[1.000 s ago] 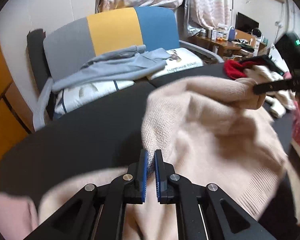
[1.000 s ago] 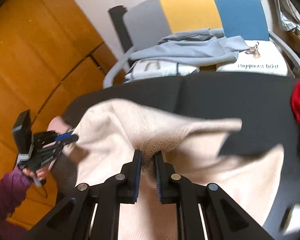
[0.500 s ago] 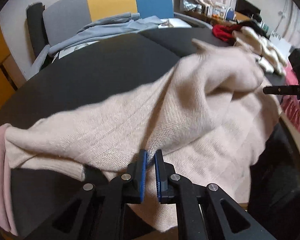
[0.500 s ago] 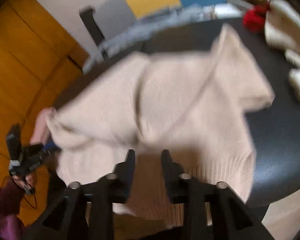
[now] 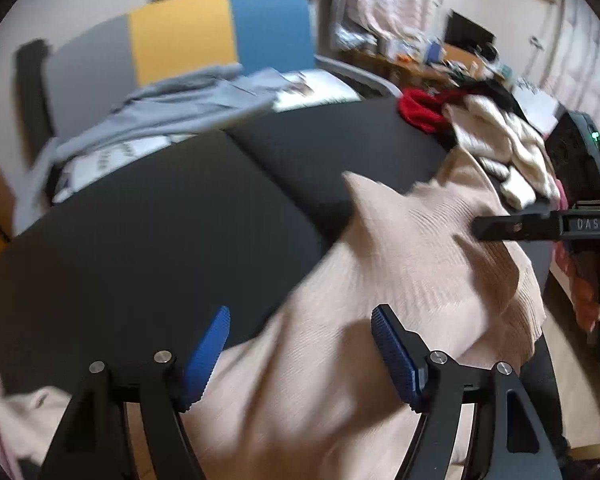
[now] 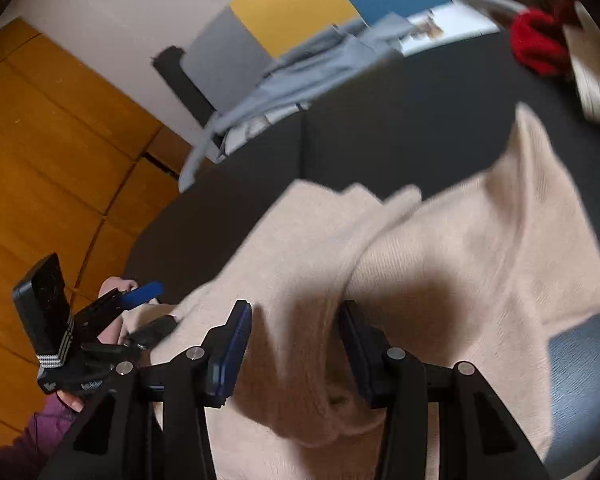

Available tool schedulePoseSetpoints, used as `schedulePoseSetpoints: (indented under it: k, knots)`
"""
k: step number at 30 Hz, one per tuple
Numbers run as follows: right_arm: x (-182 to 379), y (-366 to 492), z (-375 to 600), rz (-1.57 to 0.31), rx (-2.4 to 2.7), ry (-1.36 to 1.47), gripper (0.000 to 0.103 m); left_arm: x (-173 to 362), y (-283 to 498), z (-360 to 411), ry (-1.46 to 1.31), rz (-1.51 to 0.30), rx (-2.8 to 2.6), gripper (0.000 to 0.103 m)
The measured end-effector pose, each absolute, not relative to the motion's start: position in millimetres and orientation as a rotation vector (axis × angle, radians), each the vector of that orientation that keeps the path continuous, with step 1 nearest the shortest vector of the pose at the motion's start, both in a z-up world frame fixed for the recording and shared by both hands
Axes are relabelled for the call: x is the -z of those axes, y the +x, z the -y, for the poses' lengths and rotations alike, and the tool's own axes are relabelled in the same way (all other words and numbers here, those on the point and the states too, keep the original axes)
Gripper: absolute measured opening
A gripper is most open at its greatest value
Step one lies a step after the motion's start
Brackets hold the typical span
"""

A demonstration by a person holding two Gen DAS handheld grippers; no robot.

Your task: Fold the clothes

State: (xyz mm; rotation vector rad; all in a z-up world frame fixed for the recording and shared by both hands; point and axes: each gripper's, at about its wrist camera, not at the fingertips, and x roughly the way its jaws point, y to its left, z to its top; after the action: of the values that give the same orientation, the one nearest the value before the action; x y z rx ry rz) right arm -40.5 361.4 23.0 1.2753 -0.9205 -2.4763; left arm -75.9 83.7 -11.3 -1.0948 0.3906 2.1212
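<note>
Two tools, left tool (image 5: 300,344) & right tool (image 6: 296,344) gaping, gripping nothing, beige sweater (image 6: 460,248) on black table (image 5: 160,208), tricolour chair (image 5: 180,36) behind.

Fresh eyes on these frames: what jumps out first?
The beige sweater spread rumpled over the near part of the black table, with the left tool and the right tool both open just above it. Behind the table, a chair with grey, yellow and blue panels holds grey clothes; a red garment lies at the table's far right edge.
</note>
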Motion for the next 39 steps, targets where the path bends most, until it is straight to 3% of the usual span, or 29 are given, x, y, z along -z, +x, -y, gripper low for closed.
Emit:
schedulePoseSetpoints:
  k: [5, 7, 10, 12, 14, 24, 31, 34, 35, 37, 38, 39]
  knots:
    - [-5.0, -32.4, -352.1, 0.967, 2.400, 1.236, 0.044, 38.6, -76.9, -116.9, -1.154, -0.464, -2.043, 0.073]
    - [2.0, -30.8, -350.1, 0.966, 2.401, 1.247, 0.039, 42.5, -72.7, -120.4, -1.148, -0.461, -2.035, 0.065]
    - [11.2, -29.6, -347.9, 0.982, 2.414, 1.247, 0.023, 41.1, -65.7, -120.6, -1.118, -0.462, -2.051, 0.041]
    - [10.9, -31.1, -346.5, 0.986, 2.415, 1.253, 0.017, 37.6, -61.7, -119.3, -1.102, -0.472, -2.071, 0.022]
    - [4.6, -32.3, -345.8, 0.976, 2.426, 1.253, 0.012, 32.6, -61.7, -113.9, -1.095, -0.459, -2.084, 0.014]
    - [-84.6, -75.9, -340.5, 0.718, 2.468, 1.188, 0.005, -44.7, -96.2, -67.3, -0.975, -0.309, -2.221, 0.000]
    - [-152.7, -141.5, -329.9, 0.514, 2.506, 1.084, 0.004, -91.3, -138.2, -47.0, -0.905, -0.261, -2.341, 0.000]
    - [-176.8, -155.0, -319.0, 0.483, 2.486, 0.997, 0.004, -73.9, -157.1, -53.8, -0.981, -0.279, -2.278, 0.001]
    - [-178.7, -152.3, -317.5, 0.477, 2.487, 0.985, 0.004, -64.7, -160.1, -57.4, -1.003, -0.286, -2.260, 0.007]
    - [-176.3, -144.4, -315.4, 0.472, 2.487, 0.977, 0.005, -35.3, -164.6, -61.4, -1.067, -0.319, -2.245, 0.027]
    - [-168.1, -136.4, -317.1, 0.484, 2.486, 0.997, 0.004, -22.2, -166.0, -61.6, -1.096, -0.310, -2.239, 0.052]
    - [-154.5, -125.6, -319.8, 0.517, 2.478, 1.042, 0.004, -10.8, -166.1, -61.0, -1.124, -0.284, -2.218, 0.069]
